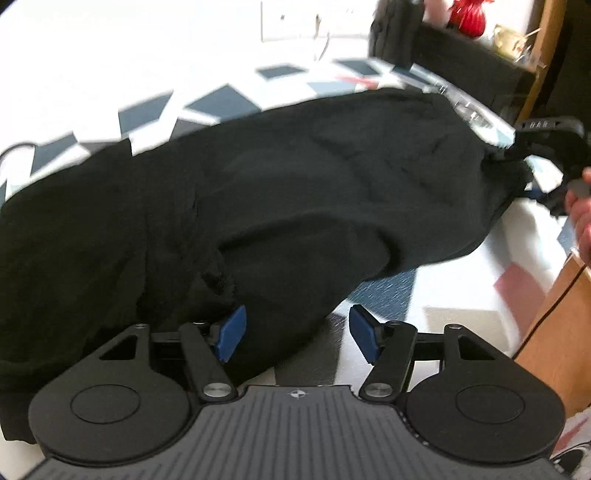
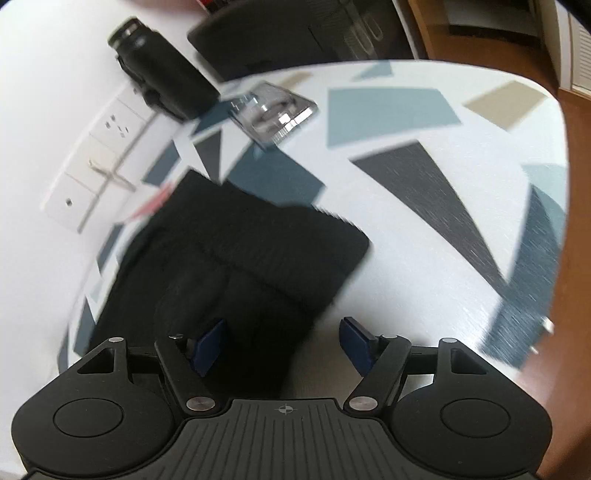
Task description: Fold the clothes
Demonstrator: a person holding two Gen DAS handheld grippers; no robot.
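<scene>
patterned tabletop (image 2: 406, 229), black garment (image 1: 258, 192), left tool (image 1: 297, 334) and right tool (image 2: 282, 345) both parted, gripping nothing

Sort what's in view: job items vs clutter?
Job:
- black garment, spread on the patterned table
- left gripper, open, cloth between its pads
- right gripper, open at the garment's edge

Clutter:
- clear plastic case
- black bottle
- red vase, blurred
</scene>
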